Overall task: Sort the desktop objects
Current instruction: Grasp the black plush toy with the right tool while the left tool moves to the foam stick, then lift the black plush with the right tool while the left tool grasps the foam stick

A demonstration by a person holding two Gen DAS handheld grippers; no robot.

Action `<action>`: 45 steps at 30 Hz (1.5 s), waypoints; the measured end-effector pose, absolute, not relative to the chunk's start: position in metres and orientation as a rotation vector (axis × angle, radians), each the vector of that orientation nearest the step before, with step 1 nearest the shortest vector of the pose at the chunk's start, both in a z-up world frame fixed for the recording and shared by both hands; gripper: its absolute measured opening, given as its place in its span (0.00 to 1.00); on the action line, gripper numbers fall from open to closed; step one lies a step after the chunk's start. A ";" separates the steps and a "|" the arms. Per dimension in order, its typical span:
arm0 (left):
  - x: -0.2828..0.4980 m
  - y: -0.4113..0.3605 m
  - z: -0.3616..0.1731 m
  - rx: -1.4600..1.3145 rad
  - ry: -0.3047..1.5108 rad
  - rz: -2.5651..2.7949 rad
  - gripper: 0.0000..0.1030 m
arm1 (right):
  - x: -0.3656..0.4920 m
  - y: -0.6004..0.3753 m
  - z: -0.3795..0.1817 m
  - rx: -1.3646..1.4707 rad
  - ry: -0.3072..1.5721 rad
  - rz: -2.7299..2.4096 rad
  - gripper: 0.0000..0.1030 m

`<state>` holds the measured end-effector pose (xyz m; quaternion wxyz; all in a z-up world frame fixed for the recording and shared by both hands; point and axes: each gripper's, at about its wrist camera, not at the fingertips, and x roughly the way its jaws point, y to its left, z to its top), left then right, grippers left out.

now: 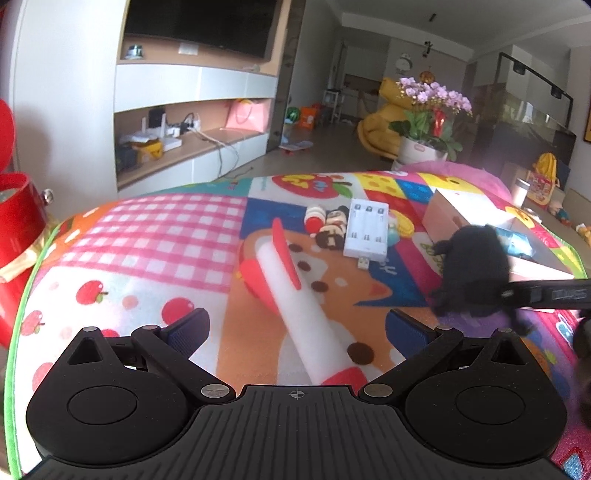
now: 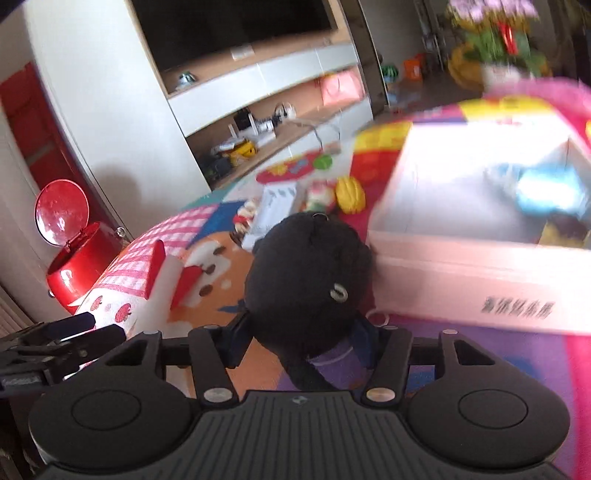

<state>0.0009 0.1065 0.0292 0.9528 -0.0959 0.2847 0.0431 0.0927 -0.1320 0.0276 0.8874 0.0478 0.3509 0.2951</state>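
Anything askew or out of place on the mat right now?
Nothing spilled or broken. The white foam rocket with red fins lies on its side, diagonal across the mat. The battery charger and small figures are loosely bunched left of the pink box. The right gripper holds the black plush beside the box.

A living room in daylight, seen past my work: a dark TV (image 1: 199, 26) set in a white wall unit (image 1: 192, 85), its open shelves (image 1: 184, 136) cluttered with cables. Beyond, a wood floor (image 1: 332, 147), a yellow chair (image 1: 384, 125), potted pink orchids (image 1: 436, 96), and a red bin (image 2: 79, 254) at left.
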 end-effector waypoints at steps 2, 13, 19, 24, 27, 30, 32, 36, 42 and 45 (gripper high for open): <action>0.000 0.104 0.028 -0.205 0.579 0.069 1.00 | 0.081 -0.141 0.041 0.055 0.708 0.617 0.51; 0.006 0.055 0.030 -0.165 0.565 -0.067 1.00 | 0.022 -0.213 0.080 -0.175 0.751 0.448 0.43; 0.003 0.061 0.026 -0.146 0.594 -0.007 1.00 | -0.009 -0.221 0.059 -0.198 0.723 0.445 0.46; 0.006 0.066 0.022 -0.145 0.612 0.027 1.00 | -0.026 -0.241 0.043 -0.150 0.765 0.414 0.52; 0.012 0.065 0.018 -0.124 0.620 0.054 1.00 | -0.032 -0.247 0.037 -0.136 0.752 0.393 0.70; 0.019 0.062 0.013 -0.094 0.624 0.078 1.00 | -0.037 -0.247 0.033 -0.159 0.691 0.371 0.79; 0.024 0.063 0.011 -0.093 0.633 0.088 0.99 | -0.042 -0.245 0.032 -0.183 0.633 0.354 0.86; 0.035 0.064 0.007 -0.074 0.671 0.103 0.62 | -0.042 -0.248 0.028 -0.125 0.565 0.346 0.90; 0.039 0.069 0.006 -0.009 0.683 0.133 0.31 | -0.033 -0.260 0.018 0.037 0.523 0.317 0.97; 0.032 0.060 0.010 0.018 0.672 0.080 0.31 | -0.032 -0.266 0.017 0.082 0.511 0.303 0.97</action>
